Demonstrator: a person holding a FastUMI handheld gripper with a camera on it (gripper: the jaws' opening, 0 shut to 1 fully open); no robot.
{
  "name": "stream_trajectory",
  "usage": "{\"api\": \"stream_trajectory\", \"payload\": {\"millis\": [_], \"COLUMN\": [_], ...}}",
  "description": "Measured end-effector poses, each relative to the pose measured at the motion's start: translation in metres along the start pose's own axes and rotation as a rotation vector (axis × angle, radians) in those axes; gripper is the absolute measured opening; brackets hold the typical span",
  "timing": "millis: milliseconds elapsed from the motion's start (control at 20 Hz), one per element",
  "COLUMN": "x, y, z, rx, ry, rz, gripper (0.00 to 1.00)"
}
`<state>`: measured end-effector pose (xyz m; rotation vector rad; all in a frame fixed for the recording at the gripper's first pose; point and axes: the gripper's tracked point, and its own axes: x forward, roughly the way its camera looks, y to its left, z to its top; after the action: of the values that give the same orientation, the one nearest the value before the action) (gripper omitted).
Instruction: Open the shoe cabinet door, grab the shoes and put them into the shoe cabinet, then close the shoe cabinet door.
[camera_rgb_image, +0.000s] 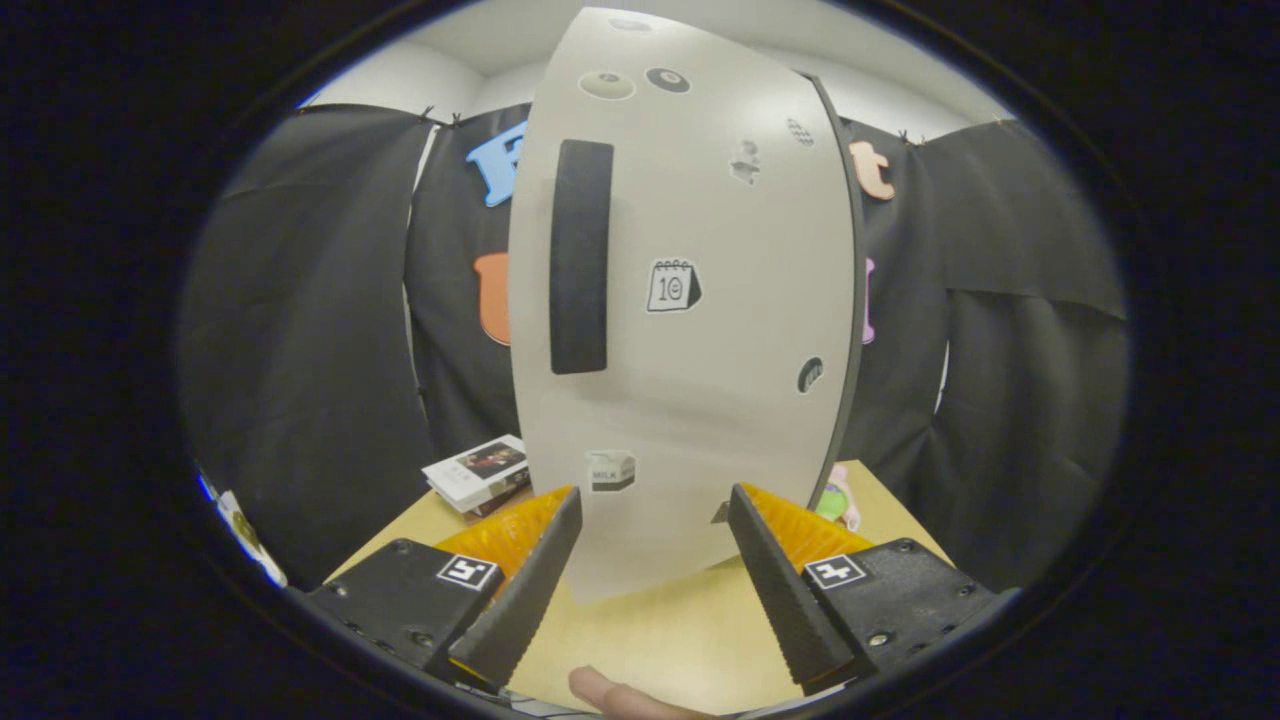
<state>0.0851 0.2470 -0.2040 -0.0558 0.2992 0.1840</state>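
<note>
Gripper (655, 545): fingers spread wide apart, holding nothing. The gap between them frames the bottom of the cabinet door, which neither finger appears to press on.

Shoe cabinet door (720, 400): pale grey panel standing upright just ahead of the fingers and rising well above them. Whether it is shut or swung out cannot be told. Its right edge (850, 330) shows as a thin dark strip.

Handle (581, 256): a dark upright bar on the left part of the door, well above the fingertips.

Stickers on the door: a calendar sticker (673, 286) near the middle; a milk carton sticker (611, 470) low down, just above the left finger; two round ones (636, 82) near the top; a small dark oval (810, 375) toward the right; two faint marks (745, 160) in the upper right.

Table (650, 630): light wood top, under the fingers and the door.

Books (478, 473): a small stack lying on the table, left of the door, beyond the left finger.

Small pink and green object (836, 503): on the table just right of the door's bottom corner; too hidden to identify.

Fingertip (620, 695): a person's, at the nearest edge, between the two gripper fingers.

Black cloth (300, 350): hanging behind and to both sides.
</note>
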Motion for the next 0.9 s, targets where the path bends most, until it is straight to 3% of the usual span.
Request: {"api": "stream_trajectory", "payload": {"millis": [350,900], "x": [-0.051,-0.138], "y": [-0.043,-0.056], "z": [0.002,0.025], "rx": [0.052,0.022], "ry": [-0.089,-0.265], "rz": [-0.111,-0.135], "gripper": [0.97,0.97]}}
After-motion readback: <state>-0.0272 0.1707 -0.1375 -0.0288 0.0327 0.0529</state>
